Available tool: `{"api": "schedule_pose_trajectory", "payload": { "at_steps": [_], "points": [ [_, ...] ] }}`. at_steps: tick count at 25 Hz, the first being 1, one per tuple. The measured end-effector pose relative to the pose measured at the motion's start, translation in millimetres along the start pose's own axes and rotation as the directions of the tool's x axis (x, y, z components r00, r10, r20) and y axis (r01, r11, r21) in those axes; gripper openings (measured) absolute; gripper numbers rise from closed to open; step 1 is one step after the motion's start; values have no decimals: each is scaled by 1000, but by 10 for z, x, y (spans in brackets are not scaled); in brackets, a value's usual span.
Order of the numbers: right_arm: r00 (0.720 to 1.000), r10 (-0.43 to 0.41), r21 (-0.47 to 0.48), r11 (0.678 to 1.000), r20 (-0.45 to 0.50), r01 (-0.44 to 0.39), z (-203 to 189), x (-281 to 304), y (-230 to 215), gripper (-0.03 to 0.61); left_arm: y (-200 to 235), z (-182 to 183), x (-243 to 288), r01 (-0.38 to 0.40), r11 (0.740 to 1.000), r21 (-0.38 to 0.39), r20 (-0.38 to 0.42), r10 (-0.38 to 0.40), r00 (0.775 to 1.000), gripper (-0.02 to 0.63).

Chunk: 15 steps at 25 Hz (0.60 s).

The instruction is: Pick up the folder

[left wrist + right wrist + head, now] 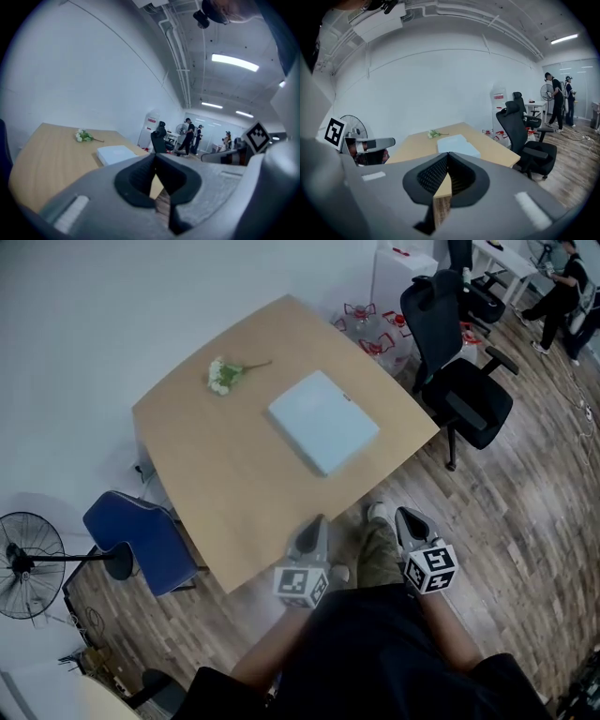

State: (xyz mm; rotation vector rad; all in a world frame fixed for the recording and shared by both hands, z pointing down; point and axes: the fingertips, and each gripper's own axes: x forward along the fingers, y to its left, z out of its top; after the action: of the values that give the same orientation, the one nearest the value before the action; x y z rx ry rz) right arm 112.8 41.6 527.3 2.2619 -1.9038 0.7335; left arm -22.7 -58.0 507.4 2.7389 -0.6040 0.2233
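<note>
The left hand-held gripper point(317, 521) and right hand-held gripper point(403, 514) are closed and empty; the flat folder point(323, 421) on the counter point(216, 484) looks light, stiff and slick, best pinched at its near corner.

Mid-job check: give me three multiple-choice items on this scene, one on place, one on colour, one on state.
1. Where is the folder? A) on the table, apart from the flowers B) on the floor C) between jaws
2. The chair at the table's left in the head view is: A) red B) blue C) green
3. The left gripper and right gripper are: A) both open B) both shut on the folder C) both shut, empty

Key: 1 A, it lies flat on the top, clear of the flowers; 2 B, its seat is blue; 3 C, each gripper view shows jaws together, nothing between.
</note>
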Motion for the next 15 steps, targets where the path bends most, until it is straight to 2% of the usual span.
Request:
{"api": "schedule_pose_trajectory", "payload": {
  "at_steps": [3,5,10,12,15],
  "points": [
    [999,48,13,999,15,-49,187,312,-242,0,37,65,256,-28,1000,5,9,28,1000,0],
    [997,75,41,996,13,-76,293,524,-403,0,101,166,442,-73,997,16,13,72,997,0],
    [991,134,41,990,-7,-134,542,1123,-846,0,319,373,1154,-169,985,-31,-22,169,985,0],
    [986,166,44,985,-16,-165,615,1326,-1019,0,394,467,1441,-220,975,-36,-11,219,976,0],
    [976,217,36,976,-35,-215,687,1533,-1245,0,389,601,1829,-235,970,-56,14,236,972,0]
  ]
}}
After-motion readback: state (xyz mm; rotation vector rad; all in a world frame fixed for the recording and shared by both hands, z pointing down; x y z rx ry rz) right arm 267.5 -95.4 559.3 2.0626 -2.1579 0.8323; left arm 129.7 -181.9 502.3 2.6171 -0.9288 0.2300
